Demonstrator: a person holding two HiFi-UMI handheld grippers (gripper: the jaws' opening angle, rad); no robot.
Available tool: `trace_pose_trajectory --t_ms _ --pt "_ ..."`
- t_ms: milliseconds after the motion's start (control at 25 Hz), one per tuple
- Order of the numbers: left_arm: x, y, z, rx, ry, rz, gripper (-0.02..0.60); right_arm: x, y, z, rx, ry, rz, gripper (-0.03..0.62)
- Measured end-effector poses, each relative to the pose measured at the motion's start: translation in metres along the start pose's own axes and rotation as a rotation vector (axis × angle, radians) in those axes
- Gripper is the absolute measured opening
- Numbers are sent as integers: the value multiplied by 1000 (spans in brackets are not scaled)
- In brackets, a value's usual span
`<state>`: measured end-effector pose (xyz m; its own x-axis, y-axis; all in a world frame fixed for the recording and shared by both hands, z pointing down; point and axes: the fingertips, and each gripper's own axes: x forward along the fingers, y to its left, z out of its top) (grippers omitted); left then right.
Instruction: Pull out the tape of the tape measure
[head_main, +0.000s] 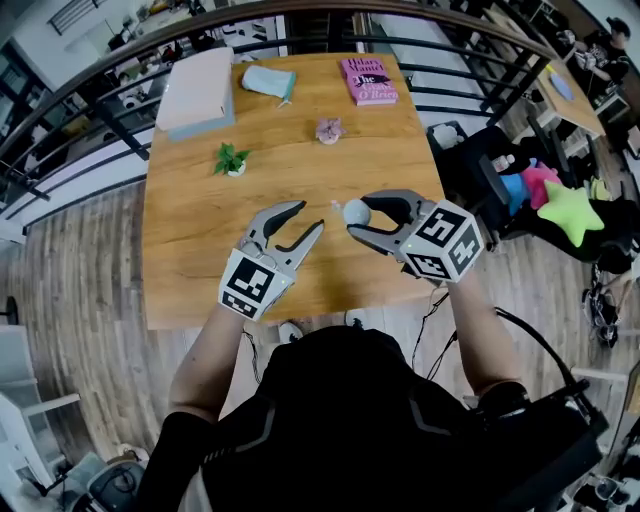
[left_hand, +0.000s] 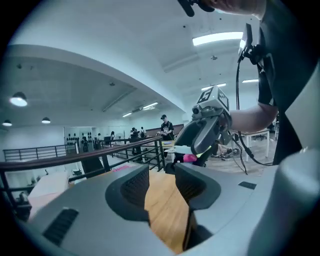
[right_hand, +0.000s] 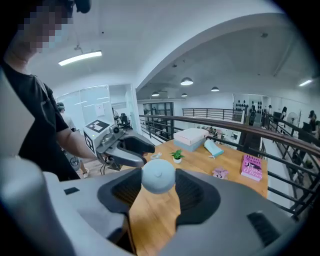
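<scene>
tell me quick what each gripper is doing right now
left gripper: open, nothing between its jaws
right gripper: closed on the round tape measure

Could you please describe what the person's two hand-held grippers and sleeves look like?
The left hand-held gripper and the right hand-held gripper both have grey bodies and curved dark-grey jaws, lined inside with ribbed black pads. Each carries a white cube with black square markers at its rear. The person wears a black short-sleeved top with grey stripes, which leaves the forearms bare.
</scene>
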<state>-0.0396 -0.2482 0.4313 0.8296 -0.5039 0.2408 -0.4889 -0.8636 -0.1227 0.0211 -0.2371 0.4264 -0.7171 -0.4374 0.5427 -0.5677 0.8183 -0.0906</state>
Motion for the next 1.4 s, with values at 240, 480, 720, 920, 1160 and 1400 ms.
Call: trace_pose_trajectory --t_ms 240,480,720,920,1160,1400 --pt "13 -14 33 217 -12 -25 181 -15 0 13 -15 19 1 224" --pt "20 -28 42 467 33 -33 173 -22 1 18 -15 22 27 224" --pt "27 -37 39 624 67 -13 155 -23 3 12 -44 54 55 224" --pt "29 -36 42 653 78 23 110 -21 1 12 -40 63 60 224" --pt "31 -34 37 730 134 51 91 -18 -1 10 -28 79 73 224" --pt "32 -30 28 758 177 75 74 -12 -3 9 -19 95 79 224"
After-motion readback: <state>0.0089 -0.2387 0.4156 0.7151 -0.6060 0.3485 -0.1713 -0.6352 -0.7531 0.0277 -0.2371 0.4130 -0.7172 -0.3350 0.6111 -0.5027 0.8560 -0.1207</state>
